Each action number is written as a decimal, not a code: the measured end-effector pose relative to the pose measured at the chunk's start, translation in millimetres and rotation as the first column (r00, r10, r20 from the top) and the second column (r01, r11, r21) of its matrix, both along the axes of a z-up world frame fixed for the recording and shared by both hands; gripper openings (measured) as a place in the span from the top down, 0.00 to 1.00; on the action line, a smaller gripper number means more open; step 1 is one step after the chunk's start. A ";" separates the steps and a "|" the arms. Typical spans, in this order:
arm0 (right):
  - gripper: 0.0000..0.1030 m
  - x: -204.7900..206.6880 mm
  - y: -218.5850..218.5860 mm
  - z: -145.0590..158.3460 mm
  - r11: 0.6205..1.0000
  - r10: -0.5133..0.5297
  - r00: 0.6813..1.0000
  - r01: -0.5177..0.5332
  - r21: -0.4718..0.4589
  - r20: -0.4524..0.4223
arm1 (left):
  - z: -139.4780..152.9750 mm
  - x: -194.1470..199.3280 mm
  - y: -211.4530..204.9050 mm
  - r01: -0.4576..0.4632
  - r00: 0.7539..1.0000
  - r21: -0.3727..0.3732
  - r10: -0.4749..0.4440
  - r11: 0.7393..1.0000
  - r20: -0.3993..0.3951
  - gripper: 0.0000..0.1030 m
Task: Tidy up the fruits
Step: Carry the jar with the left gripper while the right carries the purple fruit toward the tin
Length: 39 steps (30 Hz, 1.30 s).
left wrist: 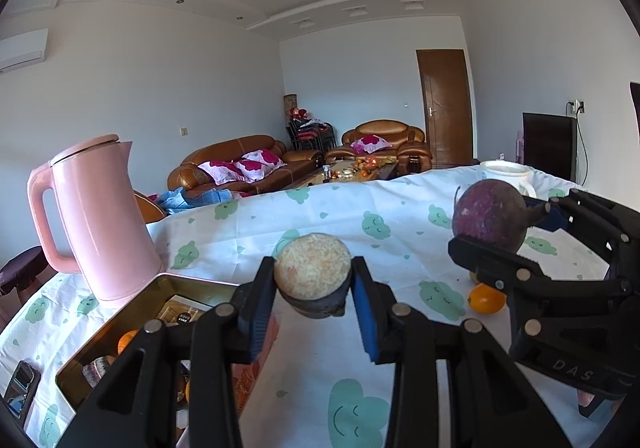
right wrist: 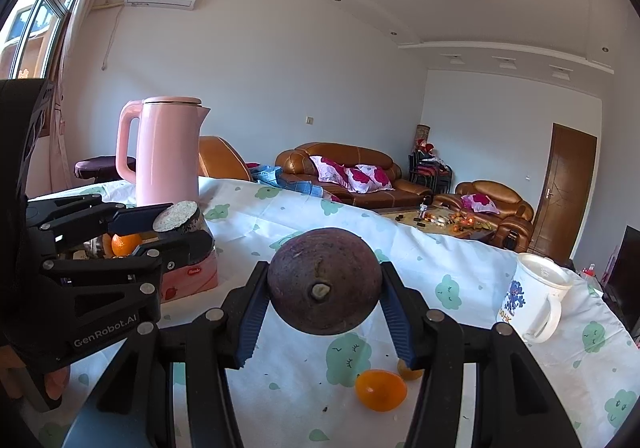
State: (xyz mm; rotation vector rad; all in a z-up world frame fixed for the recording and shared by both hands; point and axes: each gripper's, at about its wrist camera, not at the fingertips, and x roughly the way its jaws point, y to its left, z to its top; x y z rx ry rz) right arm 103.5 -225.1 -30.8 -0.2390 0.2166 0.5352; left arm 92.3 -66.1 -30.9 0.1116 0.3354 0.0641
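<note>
My left gripper (left wrist: 312, 284) is shut on a cut dark-skinned piece with a pale grainy cut face (left wrist: 313, 268), held above the table beside the open tin box (left wrist: 120, 328); it also shows in the right wrist view (right wrist: 178, 221). My right gripper (right wrist: 324, 300) is shut on a round purple fruit (right wrist: 324, 280), held above the cloth; the same fruit shows in the left wrist view (left wrist: 490, 211). A small orange fruit (right wrist: 381, 390) lies on the cloth under the right gripper, with a yellowish one (right wrist: 408, 372) beside it. The box holds an orange (right wrist: 126, 244).
A pink kettle (left wrist: 96, 215) stands behind the box at the left. A white mug (right wrist: 536, 300) stands at the right on the cloud-print tablecloth (left wrist: 360, 215). A phone (left wrist: 20, 392) lies at the table's left edge. Sofas stand beyond the table.
</note>
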 end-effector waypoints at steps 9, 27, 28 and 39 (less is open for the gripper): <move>0.46 0.9 2.3 -0.9 1.000 0.009 1.000 -0.009 -0.005 -0.011 | 1.8 -6.6 6.7 -0.010 1.000 0.000 0.010 1.000 0.012 0.62; 0.46 -10.6 34.6 19.4 0.996 0.087 0.996 -0.088 -0.032 -0.024 | 9.0 -22.8 40.4 -0.065 0.998 -0.033 0.065 0.997 0.010 0.62; 0.46 -11.3 37.4 20.8 0.995 0.092 0.995 -0.093 -0.038 -0.021 | 9.4 -23.5 42.7 -0.070 0.997 -0.034 0.070 0.997 0.010 0.62; 0.46 -12.3 71.2 29.3 0.986 0.141 0.990 -0.142 -0.090 -0.019 | 8.0 -29.9 75.1 -0.119 0.993 -0.058 0.119 0.991 -0.005 0.62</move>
